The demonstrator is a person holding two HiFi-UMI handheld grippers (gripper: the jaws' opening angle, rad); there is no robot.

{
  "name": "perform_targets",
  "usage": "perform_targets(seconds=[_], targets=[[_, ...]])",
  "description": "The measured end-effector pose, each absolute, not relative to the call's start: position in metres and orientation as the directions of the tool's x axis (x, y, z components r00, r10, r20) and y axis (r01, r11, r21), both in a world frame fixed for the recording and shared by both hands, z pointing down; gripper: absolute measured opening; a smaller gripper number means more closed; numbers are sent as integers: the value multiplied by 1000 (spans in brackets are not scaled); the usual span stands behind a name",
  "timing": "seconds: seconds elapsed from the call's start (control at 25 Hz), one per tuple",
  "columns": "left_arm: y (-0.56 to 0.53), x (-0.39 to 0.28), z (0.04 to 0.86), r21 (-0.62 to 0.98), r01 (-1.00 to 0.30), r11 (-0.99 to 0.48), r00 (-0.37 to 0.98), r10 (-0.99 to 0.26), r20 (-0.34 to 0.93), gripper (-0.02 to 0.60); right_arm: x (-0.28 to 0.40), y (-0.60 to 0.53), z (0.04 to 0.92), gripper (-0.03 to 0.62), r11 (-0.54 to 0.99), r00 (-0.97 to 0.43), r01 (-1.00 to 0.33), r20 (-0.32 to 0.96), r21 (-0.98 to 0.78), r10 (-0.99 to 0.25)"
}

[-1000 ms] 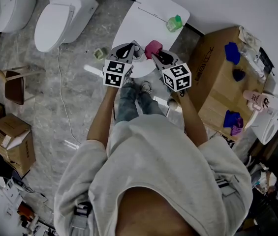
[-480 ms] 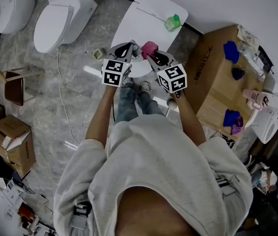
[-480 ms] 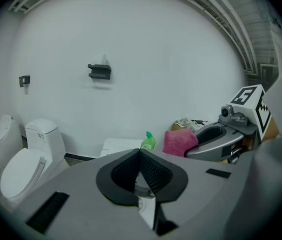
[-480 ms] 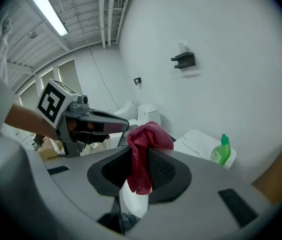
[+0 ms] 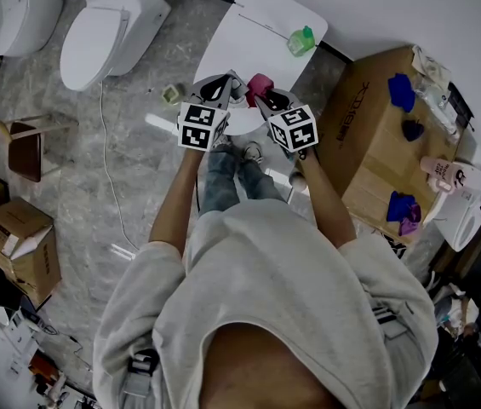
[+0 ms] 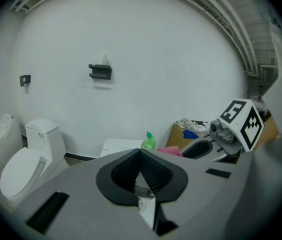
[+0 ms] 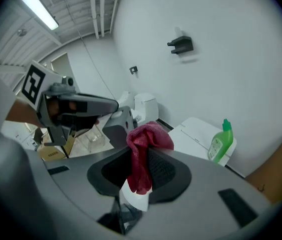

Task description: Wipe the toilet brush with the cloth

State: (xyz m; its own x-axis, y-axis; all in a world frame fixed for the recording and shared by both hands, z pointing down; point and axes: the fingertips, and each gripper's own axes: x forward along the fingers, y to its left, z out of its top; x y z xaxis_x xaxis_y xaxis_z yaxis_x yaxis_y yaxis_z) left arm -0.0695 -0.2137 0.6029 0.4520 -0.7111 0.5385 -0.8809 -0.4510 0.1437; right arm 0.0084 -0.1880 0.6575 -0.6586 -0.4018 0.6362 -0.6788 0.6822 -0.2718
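Right tool (image 7: 140, 153) was clamped on the pink cloth (image 7: 148, 137) above the near edge of the white table (image 5: 249, 32). The cloth looked soft and light, best gripped by a bunched fold. Left tool (image 6: 140, 152) was closed at the tips; toilet brush not identifiable.

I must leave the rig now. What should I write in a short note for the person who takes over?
Right gripper: jaws shut on the pink cloth, bunched between them.
Left gripper: jaws together at the tips; a thin grey piece shows behind them, I cannot tell what.
Both grippers are close together above the near edge of the white table; a green bottle stands at its far end.
Done: cloth is in hand. Toilet brush: not clearly visible in any view.
Still to do: locate the brush and wipe it with the cloth.
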Motion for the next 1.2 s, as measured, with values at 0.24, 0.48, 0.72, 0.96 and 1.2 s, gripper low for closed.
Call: perform_targets(seconds=[0.24, 0.48, 0.72, 0.96, 1.2], targets=[[-214, -70, 603, 146, -882, -449, 452, -713, 536, 18, 5, -178, 692, 100, 657, -641, -687, 685, -311, -346], [-214, -70, 602, 150, -879, -453, 457, -711, 534, 18, 5, -164, 712, 100, 646, -638, -679, 716, -349, -283], [-215, -69, 602, 151, -878, -455, 461, -713, 528, 18, 23, -176, 699, 100, 624, -635, -704, 693, -338, -341], [-216, -69, 602, 147, -877, -457, 460, -712, 530, 18, 27, -222, 632, 100, 608, -679, -714, 559, -348, -477], [-217, -67, 602, 145, -878, -456, 457, -712, 532, 18, 2, -246, 568, 100, 653, -742, -666, 418, -362, -525]])
